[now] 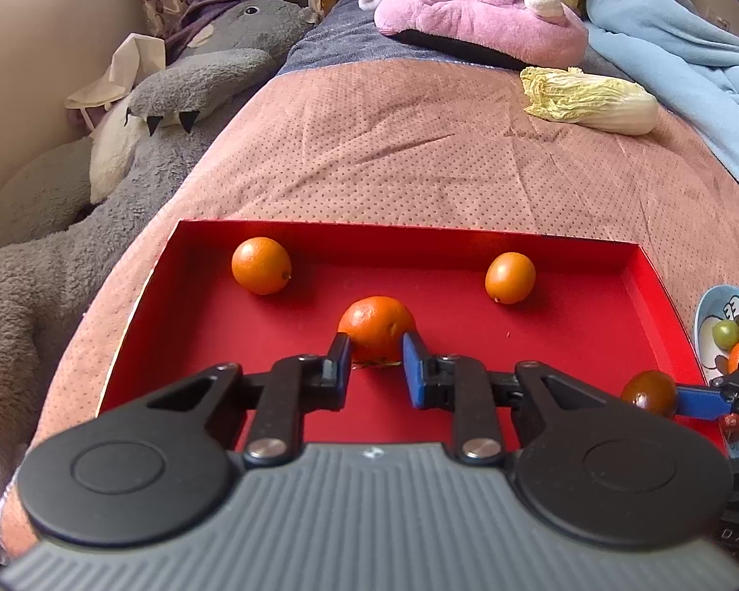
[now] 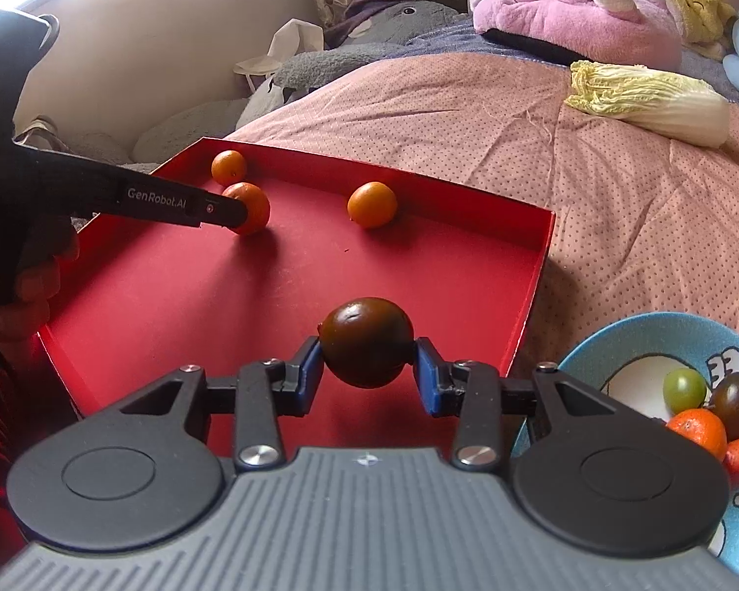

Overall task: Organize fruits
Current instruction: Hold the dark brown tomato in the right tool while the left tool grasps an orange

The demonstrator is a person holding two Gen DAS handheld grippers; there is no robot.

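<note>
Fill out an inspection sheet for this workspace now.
Surface: pink dotted blanket on a bed.
Job's things: red tray holding three oranges; blue bowl holding more fruit.
Clutter: napa cabbage lying on the blanket.
Grippers: left gripper shut on mandarin; right gripper shut on dark tomato above the tray.
Cables: nothing seen.
Surroundings: grey plush, pink plush, blue cloth.

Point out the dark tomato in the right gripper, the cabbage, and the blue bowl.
dark tomato [image 2: 367, 347], right wrist view, middle of its skin.
cabbage [image 2: 650, 98], right wrist view, middle of the leafy body.
blue bowl [image 2: 616, 344], right wrist view, its rim.
</note>
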